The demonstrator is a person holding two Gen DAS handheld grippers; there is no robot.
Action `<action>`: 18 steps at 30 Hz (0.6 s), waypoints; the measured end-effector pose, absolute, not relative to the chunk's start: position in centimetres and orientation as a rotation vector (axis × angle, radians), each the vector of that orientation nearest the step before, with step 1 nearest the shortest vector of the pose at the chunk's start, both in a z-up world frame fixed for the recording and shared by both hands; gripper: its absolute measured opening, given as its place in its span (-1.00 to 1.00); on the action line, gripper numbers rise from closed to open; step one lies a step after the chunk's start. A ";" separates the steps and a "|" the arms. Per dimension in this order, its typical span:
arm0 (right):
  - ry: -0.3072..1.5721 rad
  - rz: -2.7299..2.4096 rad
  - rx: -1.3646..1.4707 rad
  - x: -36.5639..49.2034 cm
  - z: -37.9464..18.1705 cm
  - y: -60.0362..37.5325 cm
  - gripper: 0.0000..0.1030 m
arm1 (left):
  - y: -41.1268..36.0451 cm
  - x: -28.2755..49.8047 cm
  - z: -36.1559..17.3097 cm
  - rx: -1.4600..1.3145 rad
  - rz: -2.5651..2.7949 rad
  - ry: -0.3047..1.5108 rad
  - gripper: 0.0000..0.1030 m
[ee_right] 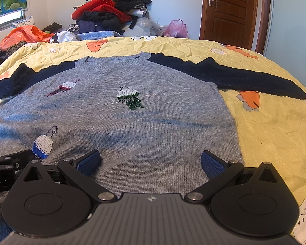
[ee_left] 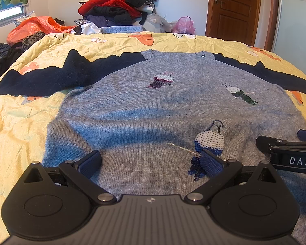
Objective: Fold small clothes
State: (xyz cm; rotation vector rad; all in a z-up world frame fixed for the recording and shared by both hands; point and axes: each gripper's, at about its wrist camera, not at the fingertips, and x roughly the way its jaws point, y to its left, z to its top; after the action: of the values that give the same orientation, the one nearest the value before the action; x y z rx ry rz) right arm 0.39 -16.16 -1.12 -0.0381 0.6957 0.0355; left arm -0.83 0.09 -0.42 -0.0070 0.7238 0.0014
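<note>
Sweater [ee_left: 153, 106]: flat on yellow quilt [ee_left: 20, 122], centre frame.
Left gripper [ee_left: 151, 163]: jaws wide apart, lower centre.
Right gripper [ee_right: 151, 163]: jaws wide apart.
Pink bag [ee_left: 183, 25]: upper right, contents hidden.

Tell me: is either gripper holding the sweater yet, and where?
Nothing is held. Left gripper and right gripper both hover, jaws open, over the grey sweater near its hem.

A bed [ee_left: 18, 126] in a yellow flowered quilt is carrying a grey sweater [ee_left: 153, 110] lying flat, dark sleeves spread.
</note>
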 end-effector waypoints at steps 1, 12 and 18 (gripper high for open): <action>0.696 0.035 -0.038 0.4 -1.1 -16.2 1.00 | 0.1 -0.8 -0.4 -0.007 0.001 0.724 1.00; 0.695 0.035 -0.038 0.3 -1.1 -16.2 1.00 | -0.1 -1.0 -0.3 -0.004 0.001 0.722 1.00; 0.695 0.034 -0.039 0.2 -1.1 -16.2 1.00 | -0.1 -1.0 -0.3 -0.005 0.001 0.721 1.00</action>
State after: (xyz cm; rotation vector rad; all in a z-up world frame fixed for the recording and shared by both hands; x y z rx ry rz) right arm 0.19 -16.18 -1.10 -0.0387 0.6949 0.0345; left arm -0.98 -0.06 -0.30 -0.0047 0.7211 0.0007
